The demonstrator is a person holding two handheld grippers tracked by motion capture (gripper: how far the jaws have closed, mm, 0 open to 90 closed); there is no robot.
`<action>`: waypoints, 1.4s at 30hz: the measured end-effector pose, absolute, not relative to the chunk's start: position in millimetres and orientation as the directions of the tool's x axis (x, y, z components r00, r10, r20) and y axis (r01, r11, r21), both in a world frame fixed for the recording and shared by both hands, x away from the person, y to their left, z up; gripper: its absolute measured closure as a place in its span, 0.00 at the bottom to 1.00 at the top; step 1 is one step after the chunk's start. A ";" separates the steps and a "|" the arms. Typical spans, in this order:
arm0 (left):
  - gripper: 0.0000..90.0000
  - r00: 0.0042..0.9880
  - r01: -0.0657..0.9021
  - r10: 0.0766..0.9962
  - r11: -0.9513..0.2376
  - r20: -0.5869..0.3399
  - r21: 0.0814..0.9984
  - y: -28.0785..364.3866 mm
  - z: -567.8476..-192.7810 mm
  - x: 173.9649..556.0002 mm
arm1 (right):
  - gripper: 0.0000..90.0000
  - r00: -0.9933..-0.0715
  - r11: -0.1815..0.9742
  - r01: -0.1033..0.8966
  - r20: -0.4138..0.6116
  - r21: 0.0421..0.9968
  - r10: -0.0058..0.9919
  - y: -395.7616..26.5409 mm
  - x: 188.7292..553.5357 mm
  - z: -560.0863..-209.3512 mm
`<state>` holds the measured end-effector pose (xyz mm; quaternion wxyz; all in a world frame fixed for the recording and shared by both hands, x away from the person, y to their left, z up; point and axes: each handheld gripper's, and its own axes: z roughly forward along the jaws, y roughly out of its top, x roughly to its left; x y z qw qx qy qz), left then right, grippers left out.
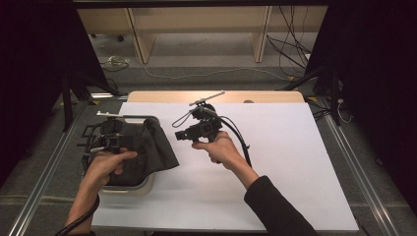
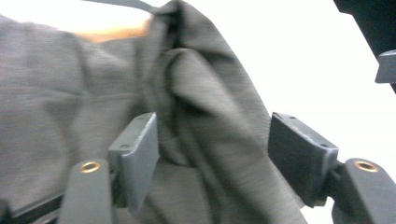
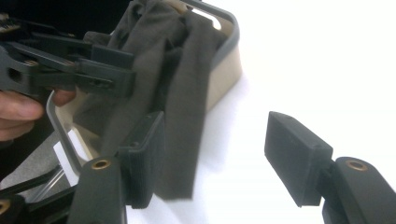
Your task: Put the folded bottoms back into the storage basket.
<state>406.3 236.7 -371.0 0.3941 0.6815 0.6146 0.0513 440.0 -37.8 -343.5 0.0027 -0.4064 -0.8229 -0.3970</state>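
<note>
1. Two tongs work over one dark grey cloth (image 1: pixel 147 147), which lies heaped in a beige basin (image 1: pixel 147 186) at the near left of the white table (image 1: pixel 295 162); one flap hangs over the basin's right rim onto the table.
2. Left tongs (image 1: pixel 105 140): held over the heap at the basin's left side. In the left gripper view the jaws stand spread, a fold of cloth rising between them without being pinched.
3. Right tongs (image 1: pixel 181 135): held above the table, just right of the basin, tips pointing left at the hanging flap. Jaws spread; in the right gripper view the flap passes behind the left jaw and nothing is clamped.
4. Deciding relation: the flap's long axis runs from the basin's far rim toward the near right, lying left of the right tongs. The left tongs are nearer the heap, the right tongs nearer the flap; a regrasp there would likely fall to the right.
</note>
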 end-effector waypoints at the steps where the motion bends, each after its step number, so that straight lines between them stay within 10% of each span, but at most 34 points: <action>1: 0.33 0.239 0.797 0.878 0.066 -0.414 0.600 236.7 -371.0 406.3 | 0.43 -0.668 0.353 0.673 0.329 0.650 0.667 -41.6 439.2 -344.0; 13: 0.24 0.226 0.830 0.944 -0.058 -0.239 0.554 187.3 -390.3 410.6 | 0.44 -0.648 0.336 0.698 0.358 0.632 0.672 -82.5 432.5 -359.7; 23: 0.85 0.283 0.833 0.934 -0.126 -0.220 0.538 209.5 -395.1 400.5 | 0.44 -0.625 0.325 0.723 0.375 0.610 0.685 -109.2 429.3 -375.8; 42: 0.94 0.299 0.884 0.941 -0.210 -0.159 0.419 219.4 -438.1 417.9 | 0.46 -0.581 0.278 0.739 0.373 0.614 0.723 -170.2 405.5 -385.5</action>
